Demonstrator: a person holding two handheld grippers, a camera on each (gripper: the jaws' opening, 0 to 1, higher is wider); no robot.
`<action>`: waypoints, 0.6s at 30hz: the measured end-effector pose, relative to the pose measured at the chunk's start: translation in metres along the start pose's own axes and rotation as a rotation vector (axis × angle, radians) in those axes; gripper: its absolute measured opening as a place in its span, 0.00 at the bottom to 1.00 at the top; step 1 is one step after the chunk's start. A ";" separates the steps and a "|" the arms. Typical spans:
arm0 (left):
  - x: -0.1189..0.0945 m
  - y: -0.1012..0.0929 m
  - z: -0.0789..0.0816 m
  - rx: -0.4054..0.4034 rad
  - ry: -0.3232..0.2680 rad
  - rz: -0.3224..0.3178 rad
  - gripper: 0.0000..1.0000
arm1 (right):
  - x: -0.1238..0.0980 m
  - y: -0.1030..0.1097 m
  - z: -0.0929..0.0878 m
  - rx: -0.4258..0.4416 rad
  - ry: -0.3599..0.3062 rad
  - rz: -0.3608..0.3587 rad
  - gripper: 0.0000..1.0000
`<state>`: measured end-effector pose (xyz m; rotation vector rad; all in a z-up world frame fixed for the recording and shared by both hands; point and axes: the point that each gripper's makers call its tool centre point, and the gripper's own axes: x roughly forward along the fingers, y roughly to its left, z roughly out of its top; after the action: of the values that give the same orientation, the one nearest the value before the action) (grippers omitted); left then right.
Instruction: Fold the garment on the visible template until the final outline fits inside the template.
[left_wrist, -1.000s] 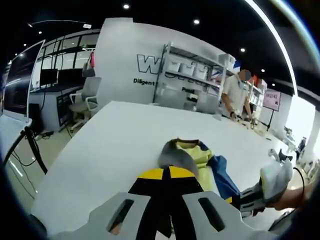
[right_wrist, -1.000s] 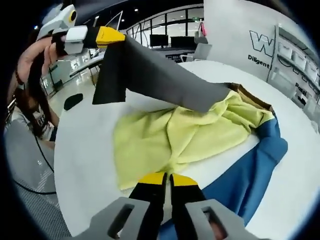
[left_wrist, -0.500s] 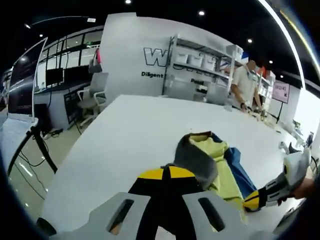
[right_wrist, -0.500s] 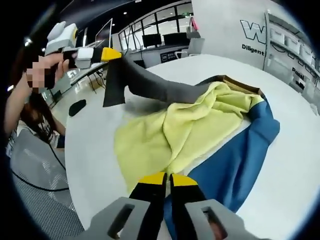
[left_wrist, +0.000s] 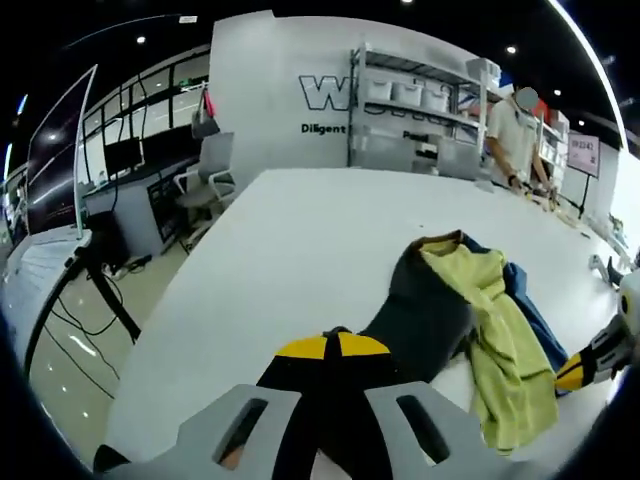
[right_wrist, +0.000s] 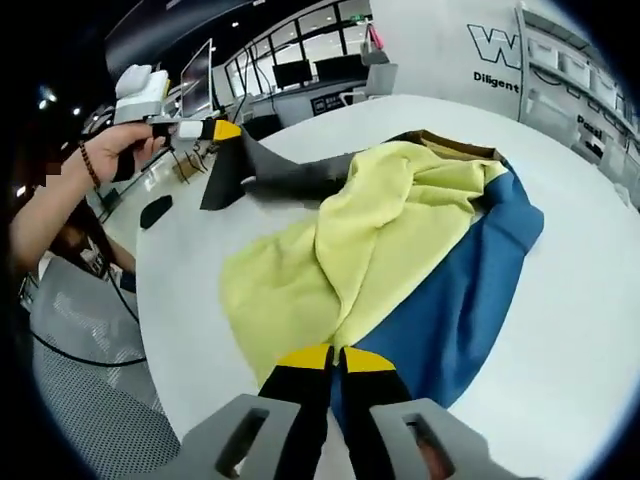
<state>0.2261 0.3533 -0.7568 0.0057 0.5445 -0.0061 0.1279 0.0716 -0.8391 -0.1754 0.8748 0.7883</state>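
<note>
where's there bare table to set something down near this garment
Bare white table lies beyond the garment toward the shelving, and along its blue side. It is crowded where the left gripper lifts the grey sleeve.

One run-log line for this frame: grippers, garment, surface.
left gripper: shut on grey sleeve | right gripper: shut on hem | yellow, blue and grey garment: bunched | white table

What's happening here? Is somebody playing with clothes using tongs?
A person holds a gripper in each hand and is handling a garment of yellow, blue and grey cloth on a white table. The left gripper is shut on the grey sleeve and holds it out to one side, lifted off the table. The right gripper is shut on the garment's near edge. The garment lies bunched, not yet folded flat.
</note>
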 end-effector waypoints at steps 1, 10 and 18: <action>0.002 0.002 -0.001 0.003 0.004 0.004 0.00 | -0.001 0.000 -0.001 0.002 0.002 -0.001 0.00; 0.021 0.020 -0.014 0.064 0.066 0.051 0.00 | -0.008 -0.003 -0.009 0.025 0.030 0.014 0.00; 0.037 0.013 -0.027 0.135 0.132 0.035 0.00 | -0.010 -0.005 -0.012 0.055 0.037 0.013 0.00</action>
<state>0.2443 0.3661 -0.7993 0.1485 0.6749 -0.0085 0.1196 0.0574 -0.8401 -0.1364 0.9322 0.7745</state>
